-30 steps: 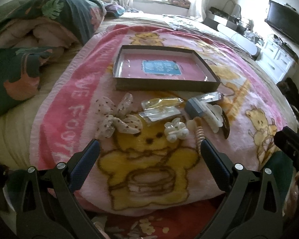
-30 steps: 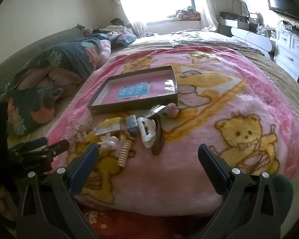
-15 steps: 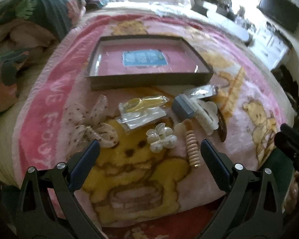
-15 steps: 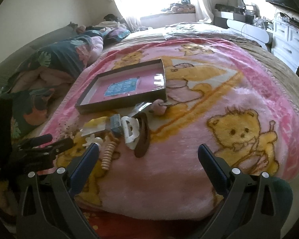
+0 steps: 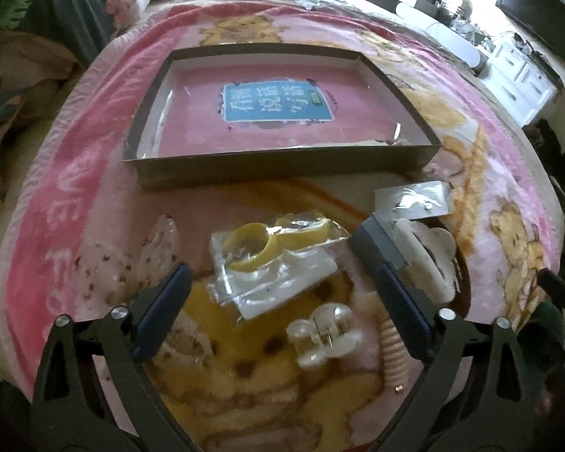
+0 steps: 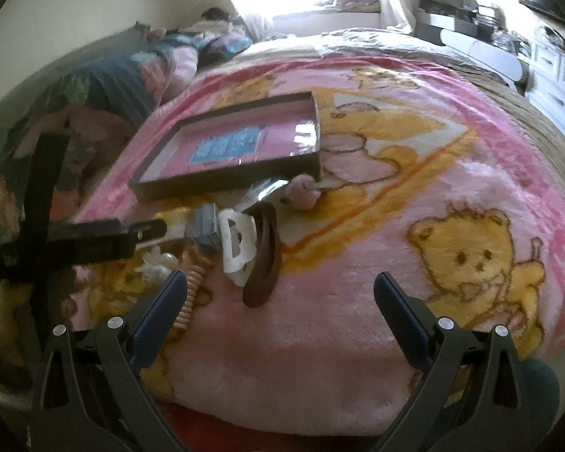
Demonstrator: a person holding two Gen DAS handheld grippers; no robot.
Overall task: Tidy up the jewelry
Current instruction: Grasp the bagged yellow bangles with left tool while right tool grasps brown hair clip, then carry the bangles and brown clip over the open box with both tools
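A shallow dark tray with a pink floor and blue label lies on the pink bear blanket; it also shows in the right wrist view. In front of it lie yellow rings in clear bags, a clear claw clip, a white claw clip, a peach spiral tie, a grey-blue box and a speckled bow clip. My left gripper is open, low over the bagged rings. My right gripper is open and empty, beside a brown clip.
The blanket covers a bed. Rumpled quilts lie at the left. White drawers and a dark screen stand at the right. A small foil packet lies near the tray's right corner. The left gripper shows in the right wrist view.
My left gripper has moved forward and down toward the bagged rings and clips, which now look much closer. My right gripper has edged forward slightly. Both stay open.
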